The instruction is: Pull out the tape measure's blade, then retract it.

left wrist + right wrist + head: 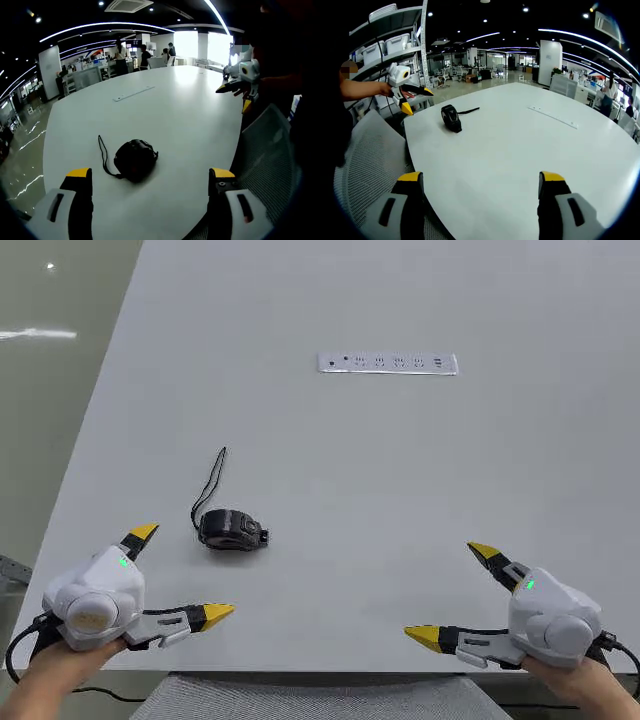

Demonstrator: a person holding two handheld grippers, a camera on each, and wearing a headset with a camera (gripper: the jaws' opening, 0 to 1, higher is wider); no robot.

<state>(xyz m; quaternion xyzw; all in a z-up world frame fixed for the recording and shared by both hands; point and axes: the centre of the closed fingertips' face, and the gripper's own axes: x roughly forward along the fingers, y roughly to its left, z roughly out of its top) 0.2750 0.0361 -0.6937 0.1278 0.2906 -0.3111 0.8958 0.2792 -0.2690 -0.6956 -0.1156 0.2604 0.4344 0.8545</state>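
You have the small black tape measure with its thin black wrist cord (232,530) lying on the pale grey desk (400,470), close to the near edge and toward the left edge, its blade not yet drawn out. Your left tool (182,572) hovers at the near edge just beside it, jaws spread wide and holding nothing. In the left gripper view the case sits straight ahead between the two yellow-tipped jaws. Your right tool (452,592) is likewise wide open and empty, but it is well apart from the case, further right along the near edge. The case seems to lie with its long axis roughly along the near edge, and the cord trails away toward the far edge. A small nub at the end facing the right tool is probably the blade's hook, though it is too small to be sure. So the left tool is the nearer one to hold the case. The right tool would come in along that axis to take the hook and draw it toward the right edge. A white power strip (388,363) lies well beyond, toward the far edge, out of that path.
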